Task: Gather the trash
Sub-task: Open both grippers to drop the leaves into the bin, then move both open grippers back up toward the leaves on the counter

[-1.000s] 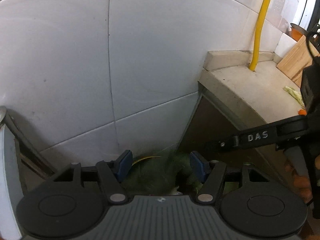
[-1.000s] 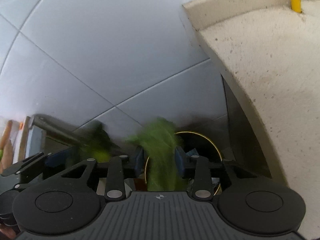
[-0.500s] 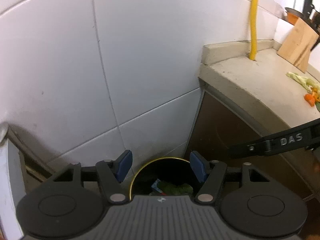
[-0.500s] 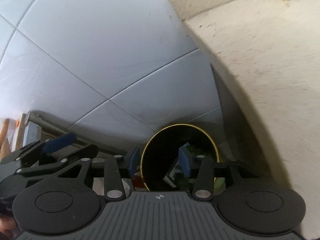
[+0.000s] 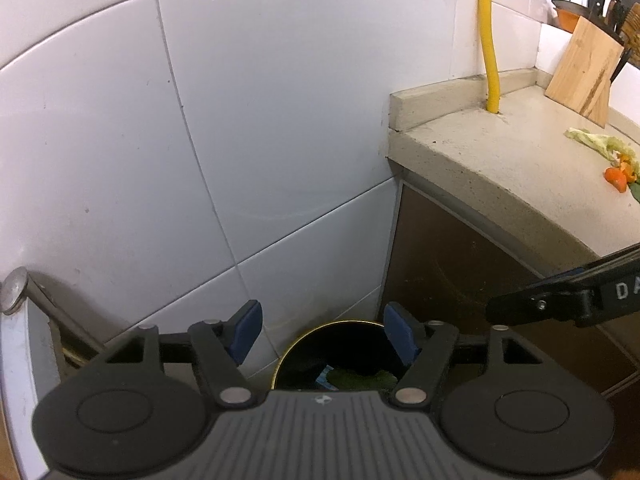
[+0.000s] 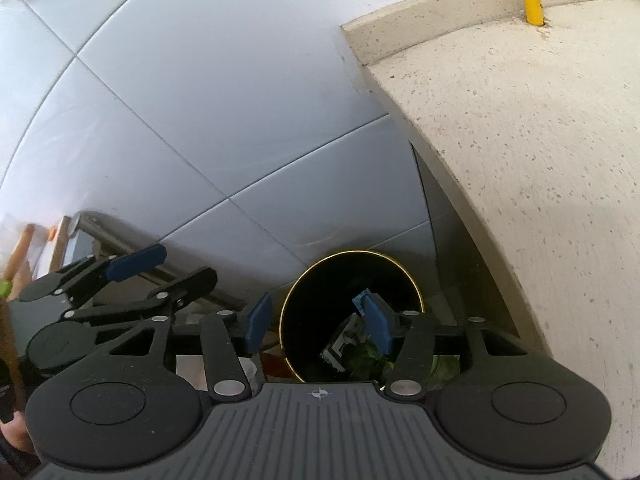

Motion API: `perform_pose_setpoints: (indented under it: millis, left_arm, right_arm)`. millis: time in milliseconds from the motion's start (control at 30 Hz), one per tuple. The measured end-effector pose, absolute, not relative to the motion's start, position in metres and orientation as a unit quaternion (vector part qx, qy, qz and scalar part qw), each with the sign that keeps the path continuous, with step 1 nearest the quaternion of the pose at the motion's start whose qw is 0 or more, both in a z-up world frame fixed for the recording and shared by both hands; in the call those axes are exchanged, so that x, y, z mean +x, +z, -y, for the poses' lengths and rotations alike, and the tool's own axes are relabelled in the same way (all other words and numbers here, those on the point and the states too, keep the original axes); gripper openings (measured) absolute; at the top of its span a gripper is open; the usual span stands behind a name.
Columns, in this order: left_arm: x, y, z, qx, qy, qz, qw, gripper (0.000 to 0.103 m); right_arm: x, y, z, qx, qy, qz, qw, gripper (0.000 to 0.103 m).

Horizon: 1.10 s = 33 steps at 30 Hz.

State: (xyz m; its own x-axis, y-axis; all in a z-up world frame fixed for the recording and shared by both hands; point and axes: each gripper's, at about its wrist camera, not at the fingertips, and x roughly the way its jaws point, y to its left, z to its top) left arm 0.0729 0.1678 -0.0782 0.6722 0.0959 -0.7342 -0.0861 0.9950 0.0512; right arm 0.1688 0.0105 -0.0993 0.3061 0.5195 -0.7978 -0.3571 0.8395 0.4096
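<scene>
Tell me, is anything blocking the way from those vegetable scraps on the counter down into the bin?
Nothing visible. The vegetable scraps lie on the open countertop, and the gold-rimmed bin below its end has no lid.

A kitchen is shown — white wall tiles, a stone counter, a knife block.

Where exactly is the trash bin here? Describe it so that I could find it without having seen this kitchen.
Find the speckled stone counter where it ends against the white tiled wall. On the floor in that corner stands the trash bin: round, black inside, with a thin gold rim, holding green scraps and a printed packet.
</scene>
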Motion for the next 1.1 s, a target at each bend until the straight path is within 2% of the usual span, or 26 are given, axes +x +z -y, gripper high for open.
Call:
perform_pose_setpoints:
  millis: [633, 1100]
  left_arm:
    - [0.072, -0.080, -0.151, 0.023, 0.045, -0.403, 0.914, 0.063]
    - [0.074, -0.074, -0.118, -0.004, 0.023, -0.403, 0.915, 0.063]
  right_arm:
    - [0.151, -0.079, 0.025, 0.082, 0.264, -0.505, 0.817, 0.068]
    - [0.139, -0.063, 0.050, 0.093, 0.269, -0.491, 0.823, 0.071]
